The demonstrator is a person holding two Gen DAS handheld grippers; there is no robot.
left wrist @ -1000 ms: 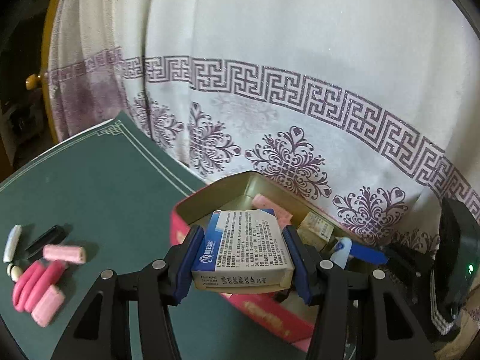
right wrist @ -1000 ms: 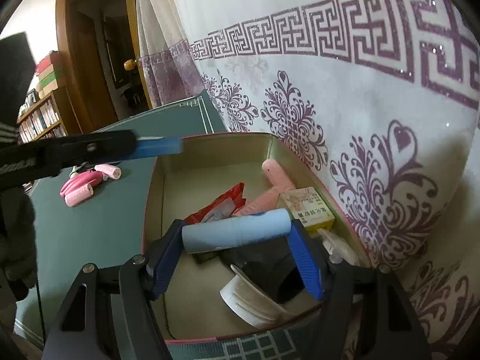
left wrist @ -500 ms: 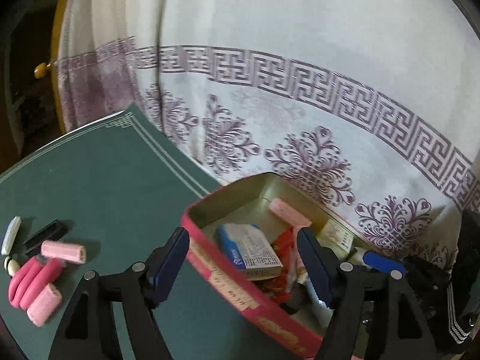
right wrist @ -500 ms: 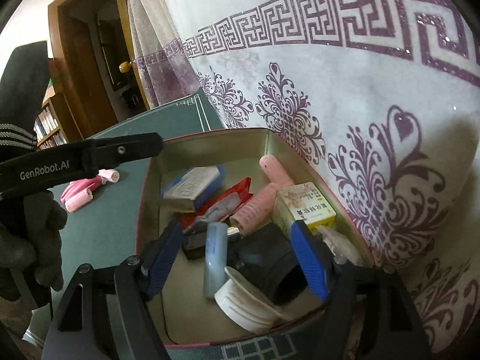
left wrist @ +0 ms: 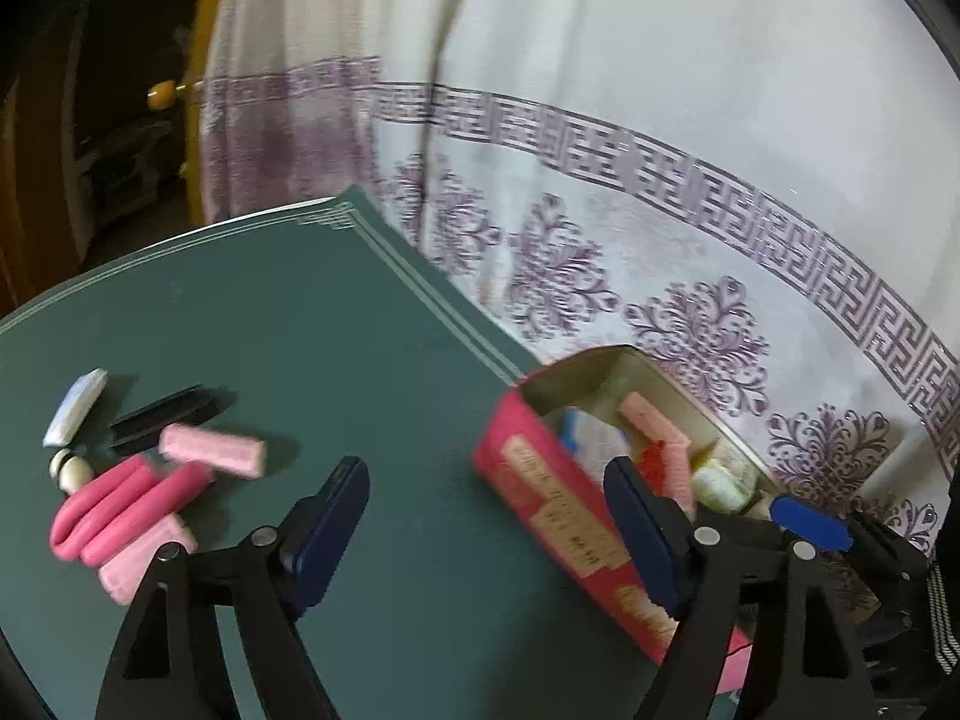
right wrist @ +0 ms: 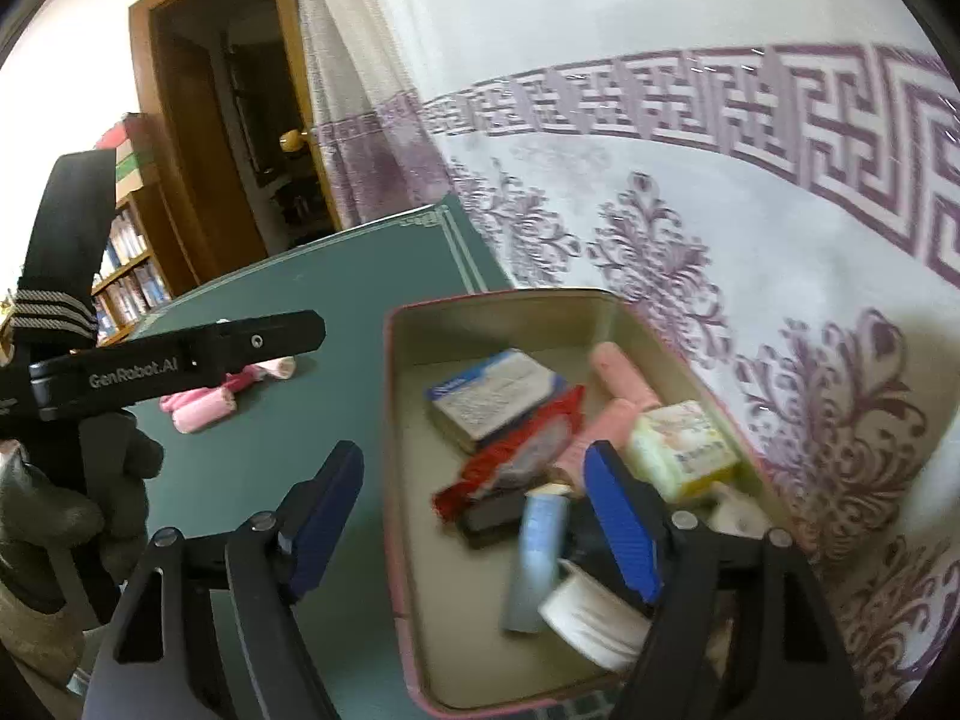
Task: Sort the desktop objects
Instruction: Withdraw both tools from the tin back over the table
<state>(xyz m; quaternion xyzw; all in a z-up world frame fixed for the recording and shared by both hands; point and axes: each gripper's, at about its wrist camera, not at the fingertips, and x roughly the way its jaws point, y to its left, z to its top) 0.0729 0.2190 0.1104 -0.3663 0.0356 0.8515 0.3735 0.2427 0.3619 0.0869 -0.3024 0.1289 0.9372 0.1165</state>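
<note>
Left wrist view showed the loose pile on the green table (left wrist: 336, 360) that the right wrist view mostly hid: a folded pink grip (left wrist: 120, 510), two pink rollers (left wrist: 213, 451), a black stick (left wrist: 165, 417), a pale blue-white tube (left wrist: 75, 408) and a cream bead (left wrist: 69, 471). From that side, only the red outer wall of the tin (left wrist: 558, 516) and a slice of its contents showed.

Right wrist view looked straight into the tin (right wrist: 498, 309) – blue-white carton (right wrist: 495, 387), red wrapper (right wrist: 516, 450), two pink rollers (right wrist: 618, 372), yellow-green box (right wrist: 684, 450), light blue tube (right wrist: 537, 558), white roll (right wrist: 591, 615), something black, unclear. Printing on both boxes and the tin's side stickers was too blurred to read. Only legible text: "GenRobot.AI" on the left gripper (right wrist: 174, 360), held by a gloved hand (right wrist: 66, 510).

Left gripper (left wrist: 486, 516) – jaws wide, had just been opening, nothing between them; over the table beside the tin. Right gripper (right wrist: 474, 522) – jaws wide, also just been opening, empty, straddling the tin's left wall. Tin sat at the table edge against the patterned curtain (right wrist: 690, 180).
</note>
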